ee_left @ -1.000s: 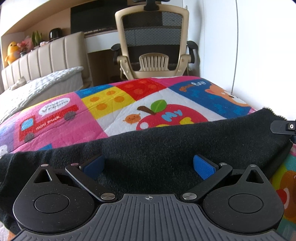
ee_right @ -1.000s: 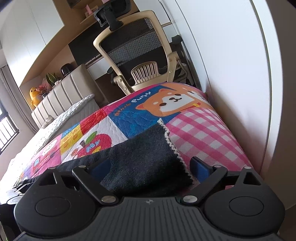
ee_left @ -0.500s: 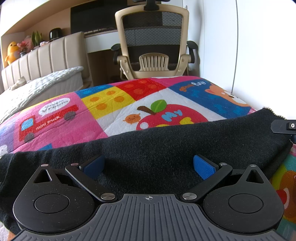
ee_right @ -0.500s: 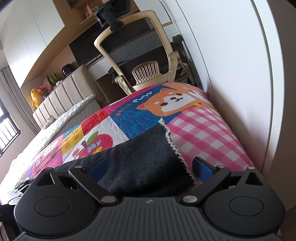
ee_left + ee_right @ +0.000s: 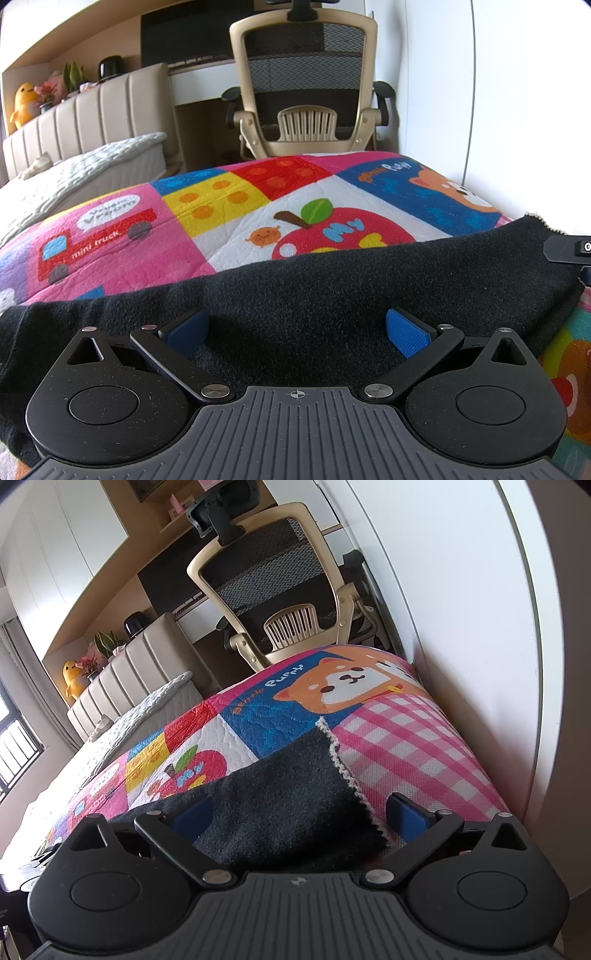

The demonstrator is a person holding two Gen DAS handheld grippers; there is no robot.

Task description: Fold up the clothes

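black garment on patchwork quilt, both hand-held grippers released

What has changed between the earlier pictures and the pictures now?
The right gripper spread its jaws a little wider over the edge of the black cloth, and its pads do not press on it. The left gripper stayed wide open over the same cloth. The cloth, the colourful quilt and the office chair kept their places.
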